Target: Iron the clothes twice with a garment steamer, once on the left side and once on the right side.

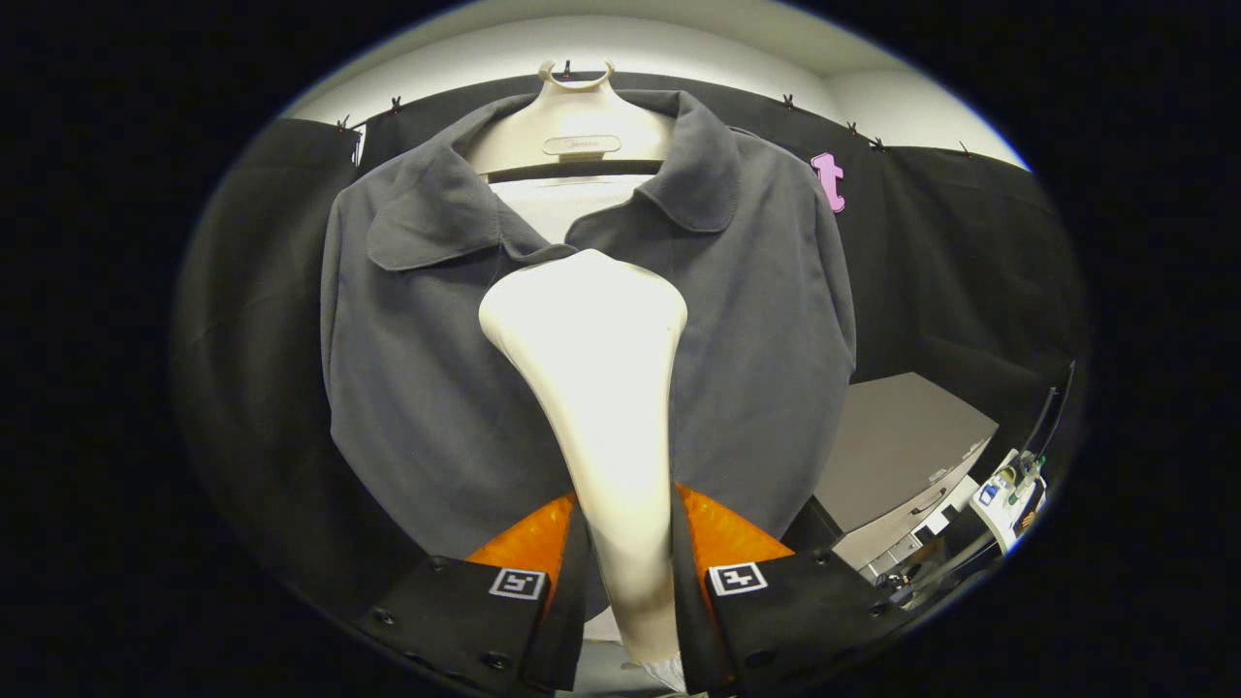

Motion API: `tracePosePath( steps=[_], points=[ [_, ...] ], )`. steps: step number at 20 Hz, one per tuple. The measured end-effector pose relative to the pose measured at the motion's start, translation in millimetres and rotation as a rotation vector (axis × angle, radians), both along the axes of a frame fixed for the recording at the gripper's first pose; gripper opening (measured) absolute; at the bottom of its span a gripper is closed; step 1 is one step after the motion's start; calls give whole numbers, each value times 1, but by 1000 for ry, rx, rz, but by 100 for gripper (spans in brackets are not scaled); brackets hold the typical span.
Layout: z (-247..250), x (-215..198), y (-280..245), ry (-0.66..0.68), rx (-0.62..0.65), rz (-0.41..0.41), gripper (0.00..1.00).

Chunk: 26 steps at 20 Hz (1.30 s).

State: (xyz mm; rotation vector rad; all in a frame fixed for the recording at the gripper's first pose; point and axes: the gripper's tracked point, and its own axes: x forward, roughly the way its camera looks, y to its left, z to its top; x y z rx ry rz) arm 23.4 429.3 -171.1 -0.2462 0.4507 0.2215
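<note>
A dark grey collared shirt of soft knit cloth [427,388] hangs front-on over a cream plastic hanger head [577,121] against the black cloth wall [970,252], its collar spread and its placket open a little at the throat, its body falling straight down to a hem near the gripper. To the shirt's right and lower stands a grey box-like cabinet [897,446], with a small white device [1008,494] beyond its corner. In front of the shirt's middle rises the cream plastic garment steamer [596,388], a slim handle that widens into a broad rounded head. The gripper [625,572] clasps the handle low down, both fingers pressed against its sides, so it is closed on the steamer and not spread. The steamer's long axis runs upward along the fingers, head uppermost and facing the cloth, sitting just under the collar on the shirt's centre line; whether the head touches the fabric cannot be told. By my judgement this is the start of a pass, the head placed high but not yet off to either side. The next move calls for shifting it onto one front panel and drawing it steadily down toward the hem, keeping the head flat to the cloth.
</note>
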Motion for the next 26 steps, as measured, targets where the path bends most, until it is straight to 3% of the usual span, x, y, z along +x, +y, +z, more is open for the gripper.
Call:
tracePosePath(
  steps=[10, 16, 26],
  points=[
    [-4, -1, 3, 1, -7, -12, 47],
    [-49, -18, 27, 81, -38, 58, 47],
    [-105, -29, 24, 197, -75, 75, 47]
  ],
)
